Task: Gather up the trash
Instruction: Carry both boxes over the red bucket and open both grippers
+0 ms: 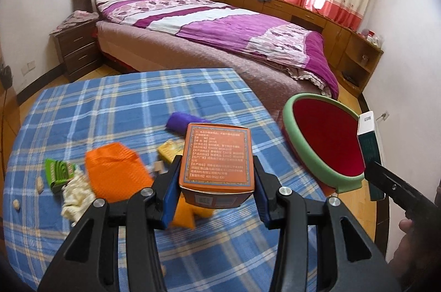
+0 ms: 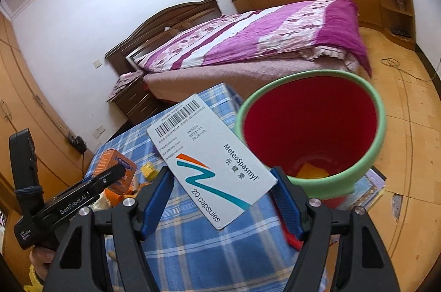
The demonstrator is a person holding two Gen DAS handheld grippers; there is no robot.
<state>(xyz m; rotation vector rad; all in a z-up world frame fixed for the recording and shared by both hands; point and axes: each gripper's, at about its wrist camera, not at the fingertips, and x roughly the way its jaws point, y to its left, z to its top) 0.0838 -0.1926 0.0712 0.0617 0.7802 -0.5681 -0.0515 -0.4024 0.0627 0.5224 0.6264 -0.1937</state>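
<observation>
My left gripper (image 1: 216, 176) is shut on an orange carton (image 1: 217, 154) with printed text, held above the blue plaid table (image 1: 110, 104). To its right stands a red bin with a green rim (image 1: 296, 143), tilted toward me. In the right wrist view my right gripper (image 2: 220, 181) is shut on a white capsule box (image 2: 209, 162), just left of the bin's rim (image 2: 330, 183). A yellow scrap (image 2: 311, 170) lies at the bin's bottom. The left gripper (image 2: 110, 176) with the orange carton (image 2: 121, 168) shows at the left there.
On the table lie an orange cloth (image 1: 118, 170), a green packet (image 1: 60, 172), a yellow packet (image 1: 169, 150), a purple roll (image 1: 182, 122) and a white rag (image 1: 74, 198). A bed (image 1: 220, 30) stands behind, a nightstand (image 1: 77, 49) at its left. A cable (image 2: 399, 66) runs across the floor.
</observation>
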